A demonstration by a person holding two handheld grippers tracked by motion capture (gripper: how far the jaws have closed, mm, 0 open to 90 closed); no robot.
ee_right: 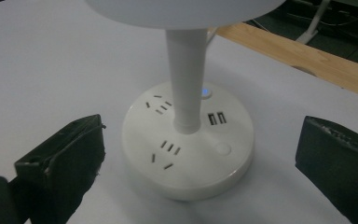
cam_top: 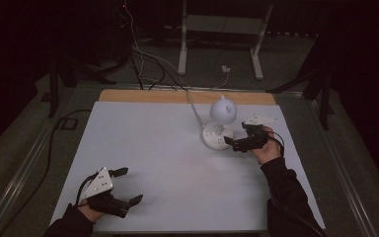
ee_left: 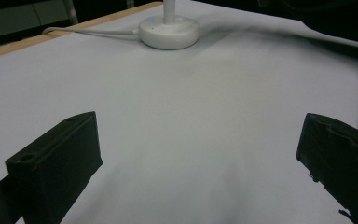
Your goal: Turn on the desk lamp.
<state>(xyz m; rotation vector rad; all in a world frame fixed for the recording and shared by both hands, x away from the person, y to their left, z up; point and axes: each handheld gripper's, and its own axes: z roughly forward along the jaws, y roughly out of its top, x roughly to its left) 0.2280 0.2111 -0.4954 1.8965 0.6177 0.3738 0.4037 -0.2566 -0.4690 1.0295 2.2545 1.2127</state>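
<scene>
Right now the white desk lamp stands toward the far right of the pale worktop, its round base flat on the surface, its white cord trailing off the far edge. The right tool sits just beside that base, jaws spread wide with nothing between them; in the right gripper view they stand either side of the base without touching it. The left tool rests well apart at the near left corner, also gaping and empty. My worry is the lamp's shape: a bulbous head on a slim stem looks top-heavy, so a nudge high on the stem or a careless sweep of the right tool could tip it. The cord could also snag or drag the base if the lamp is moved away from the far edge. The base carries socket slots, two USB ports, a small lit blue light and a round button, so a jaw pressing down could switch something by accident. I can read no brand, label or writing anywhere.
</scene>
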